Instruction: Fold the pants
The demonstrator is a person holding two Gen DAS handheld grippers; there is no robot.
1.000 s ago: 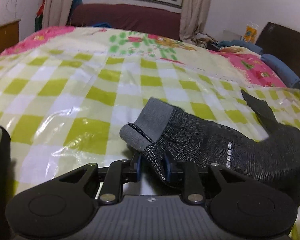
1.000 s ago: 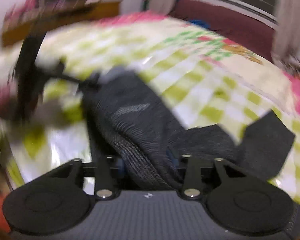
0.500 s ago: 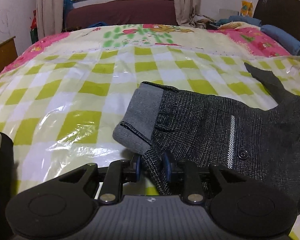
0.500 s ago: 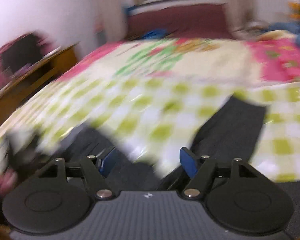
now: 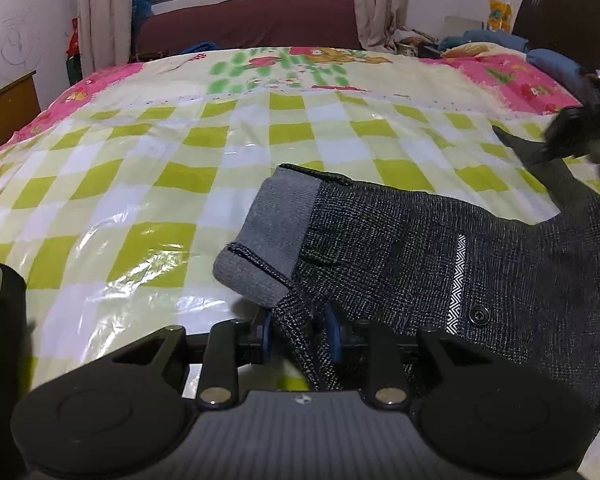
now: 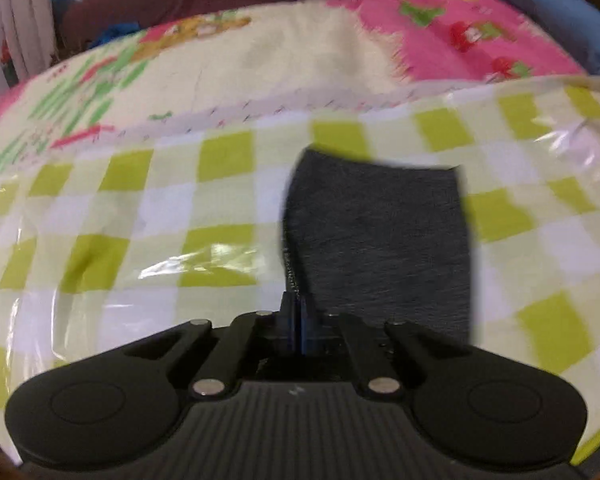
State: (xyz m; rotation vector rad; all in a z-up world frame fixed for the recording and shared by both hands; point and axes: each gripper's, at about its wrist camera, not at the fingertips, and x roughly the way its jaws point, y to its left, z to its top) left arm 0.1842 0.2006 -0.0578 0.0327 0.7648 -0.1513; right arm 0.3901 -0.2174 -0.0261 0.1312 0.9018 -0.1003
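Pants (image 5: 440,248): they lay spread on the bed (image 5: 180,160), on its green checked plastic cover, waistband turned back near your left hand.
Left tongs (image 5: 300,332): you pinched a fold of the pants at the waist.
Right tongs (image 6: 299,322): you had them pressed together at the edge of one trouser leg (image 6: 380,232); whether cloth was caught, I cannot tell.

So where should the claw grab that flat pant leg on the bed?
Best near the hem of the pant leg, at a side edge where both layers meet, probably the stitched left seam. Come in low from the near side, sliding along the checked plastic sheet. The leg lies flat, so only its edges give something to pinch. The right claw is shut at that seam's near end.
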